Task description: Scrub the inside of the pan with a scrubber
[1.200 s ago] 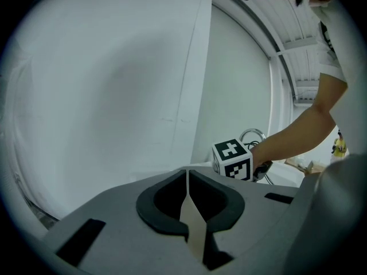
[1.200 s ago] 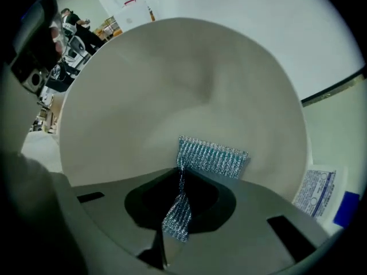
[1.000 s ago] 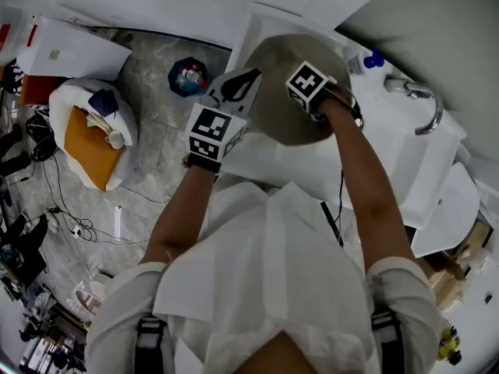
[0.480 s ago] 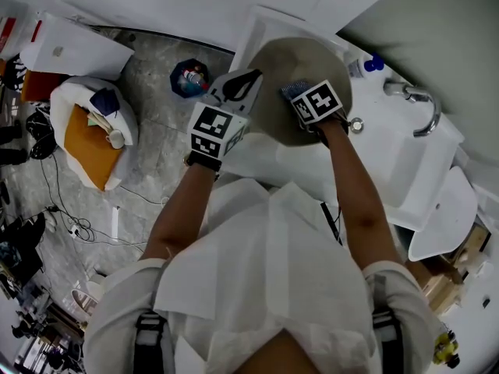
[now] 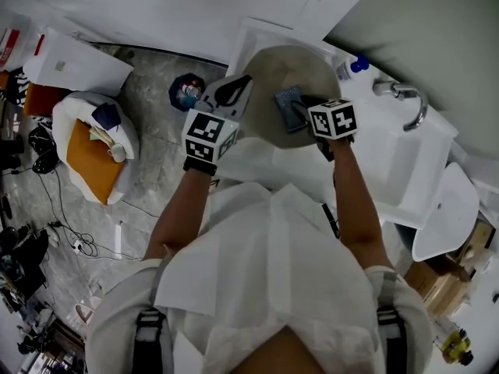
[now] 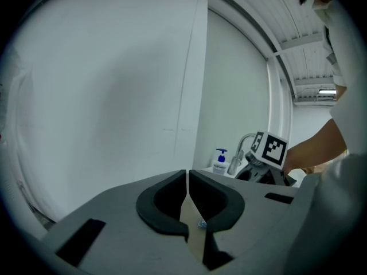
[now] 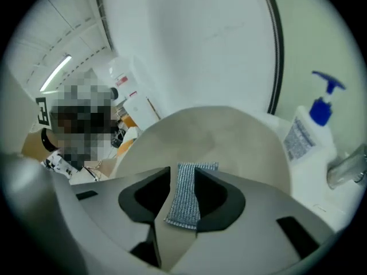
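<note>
Scrubber: the blue-grey woven rectangular scrubber (image 7: 186, 202) sits between my right hand-held gripper's pads, just in front of the pan's inside.
Right hand-held gripper (image 7: 182, 173): my jaws have just been opening and stand partly apart, both pads against the scrubber's sides, gripping it.
Pan: the round beige matte pan (image 5: 292, 65) is tilted up at the left end of the white sink (image 5: 390, 154).
Left hand-held gripper (image 6: 187, 176): my jaws are nearly together, clamped on the pan's thin edge.
Beside: a white pump bottle with a blue top (image 7: 312, 128) stands near the curved metal tap (image 5: 405, 100).

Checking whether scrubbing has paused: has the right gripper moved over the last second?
Yes. The right gripper has pulled back from over the middle of the pan toward its near right rim. Its jaws have just been opening, with the scrubber between them.
</note>
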`<state>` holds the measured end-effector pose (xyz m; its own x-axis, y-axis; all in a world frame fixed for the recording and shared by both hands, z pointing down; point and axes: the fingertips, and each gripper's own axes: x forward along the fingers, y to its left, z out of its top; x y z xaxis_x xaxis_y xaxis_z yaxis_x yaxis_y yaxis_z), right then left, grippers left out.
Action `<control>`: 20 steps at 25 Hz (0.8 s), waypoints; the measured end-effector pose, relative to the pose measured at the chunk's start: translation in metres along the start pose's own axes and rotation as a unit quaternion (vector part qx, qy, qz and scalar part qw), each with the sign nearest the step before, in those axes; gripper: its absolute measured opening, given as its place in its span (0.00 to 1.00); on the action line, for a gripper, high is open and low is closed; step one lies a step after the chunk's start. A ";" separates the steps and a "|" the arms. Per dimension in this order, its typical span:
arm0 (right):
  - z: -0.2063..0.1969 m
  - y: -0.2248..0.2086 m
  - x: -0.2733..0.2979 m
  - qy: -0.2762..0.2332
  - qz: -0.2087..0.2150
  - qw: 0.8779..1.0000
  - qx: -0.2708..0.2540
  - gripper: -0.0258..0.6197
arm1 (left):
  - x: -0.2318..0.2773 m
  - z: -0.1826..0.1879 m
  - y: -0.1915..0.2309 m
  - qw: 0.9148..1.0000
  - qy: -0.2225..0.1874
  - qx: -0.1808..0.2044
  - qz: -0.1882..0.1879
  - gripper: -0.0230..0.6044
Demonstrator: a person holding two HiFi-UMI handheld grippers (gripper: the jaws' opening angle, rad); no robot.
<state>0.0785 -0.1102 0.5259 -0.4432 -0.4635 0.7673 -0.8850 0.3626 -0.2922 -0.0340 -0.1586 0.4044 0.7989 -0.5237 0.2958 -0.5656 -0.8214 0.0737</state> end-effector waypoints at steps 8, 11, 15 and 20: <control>0.041 -0.023 -0.120 -0.226 -0.086 0.970 0.002 0.15 | -0.019 0.037 0.005 0.999 -0.035 0.018 0.020 0.08; 0.054 -0.023 -0.174 -0.316 -0.119 0.941 -0.010 0.10 | -0.026 0.058 0.003 0.998 -0.054 0.027 0.024 0.08; 0.060 -0.021 -0.246 -0.426 -0.175 0.887 -0.029 0.07 | -0.038 0.081 0.000 0.996 -0.078 0.038 0.031 0.08; 0.055 -0.028 -0.292 -0.472 -0.231 0.850 -0.047 0.07 | -0.045 0.102 0.004 0.993 -0.101 0.046 0.044 0.08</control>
<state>0.2247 -0.0293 0.2785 -0.0080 -0.9997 -0.0239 -1.0000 0.0081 -0.0032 -0.0517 -0.1615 0.2945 0.7775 -0.6210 0.0994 -0.6210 -0.7830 -0.0342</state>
